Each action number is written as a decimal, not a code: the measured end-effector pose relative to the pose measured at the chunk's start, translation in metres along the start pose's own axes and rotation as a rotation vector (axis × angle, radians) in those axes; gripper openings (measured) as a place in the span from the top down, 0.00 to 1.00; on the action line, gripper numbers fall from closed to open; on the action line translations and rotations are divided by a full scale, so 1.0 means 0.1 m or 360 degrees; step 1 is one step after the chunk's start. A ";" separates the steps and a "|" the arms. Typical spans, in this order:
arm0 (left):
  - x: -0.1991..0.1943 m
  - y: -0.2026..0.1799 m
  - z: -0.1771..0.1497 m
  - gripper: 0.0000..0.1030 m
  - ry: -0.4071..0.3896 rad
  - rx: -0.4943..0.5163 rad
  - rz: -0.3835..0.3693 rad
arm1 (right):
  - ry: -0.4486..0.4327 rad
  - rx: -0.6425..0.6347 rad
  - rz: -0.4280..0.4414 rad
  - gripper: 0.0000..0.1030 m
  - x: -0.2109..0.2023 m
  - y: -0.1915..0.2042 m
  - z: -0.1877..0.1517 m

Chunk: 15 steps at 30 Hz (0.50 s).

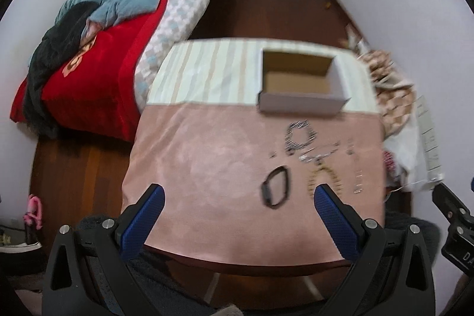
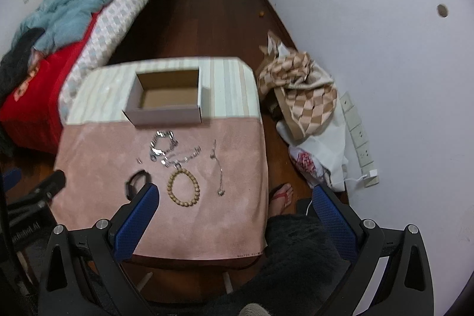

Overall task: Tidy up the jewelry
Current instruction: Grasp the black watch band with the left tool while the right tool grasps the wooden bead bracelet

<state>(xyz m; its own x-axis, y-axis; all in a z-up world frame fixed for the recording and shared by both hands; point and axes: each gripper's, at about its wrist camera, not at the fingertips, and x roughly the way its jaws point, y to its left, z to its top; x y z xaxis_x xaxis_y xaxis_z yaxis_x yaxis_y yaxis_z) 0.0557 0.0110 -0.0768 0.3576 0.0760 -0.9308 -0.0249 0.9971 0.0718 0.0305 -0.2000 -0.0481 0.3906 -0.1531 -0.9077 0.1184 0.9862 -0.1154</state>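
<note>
An open empty cardboard box (image 1: 299,79) (image 2: 169,96) stands at the far side of a small table covered in pink cloth (image 1: 207,168) (image 2: 118,144). In front of it lie a silver bracelet (image 1: 299,135) (image 2: 161,144), a silver chain (image 2: 186,157), a thin necklace (image 2: 218,168), a wooden bead bracelet (image 1: 323,178) (image 2: 183,187) and a black band (image 1: 276,190) (image 2: 136,182). My left gripper (image 1: 238,196) is open and empty above the table's near part. My right gripper (image 2: 235,196) is open and empty above the near right edge.
A bed (image 1: 97,49) with red and blue covers stands left of the table. A checked cloth on bags (image 2: 299,91) lies on the floor at the right by the wall. A foot in a red sandal (image 2: 281,197) is beside the table.
</note>
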 end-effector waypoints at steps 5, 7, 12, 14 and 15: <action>0.55 0.00 -0.02 0.00 0.0097 0.0036 0.0059 | 0.0176 -0.0007 0.0043 0.00 0.78 0.05 -0.06; 0.77 -0.02 -0.02 0.00 0.0151 0.0054 0.0077 | 0.0228 0.0006 0.0075 0.03 1.09 0.07 -0.11; 1.31 -0.03 -0.07 0.01 0.0313 0.0038 0.0056 | 0.0317 0.0022 0.0157 0.22 1.76 0.20 -0.23; 1.46 -0.01 -0.10 0.01 0.0368 0.0021 0.0020 | 0.0356 0.0018 0.0177 0.28 1.97 0.26 -0.26; 1.52 0.00 -0.11 0.01 0.0389 0.0013 0.0007 | 0.0370 0.0014 0.0188 0.29 2.06 0.30 -0.27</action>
<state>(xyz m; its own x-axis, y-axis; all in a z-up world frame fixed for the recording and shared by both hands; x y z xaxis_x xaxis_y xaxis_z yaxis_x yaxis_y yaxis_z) 0.0997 0.0227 -0.2220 0.1207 0.0795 -0.9895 -0.0180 0.9968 0.0779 0.0895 -0.2003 -0.2498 0.1821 -0.0176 -0.9831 0.0929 0.9957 -0.0007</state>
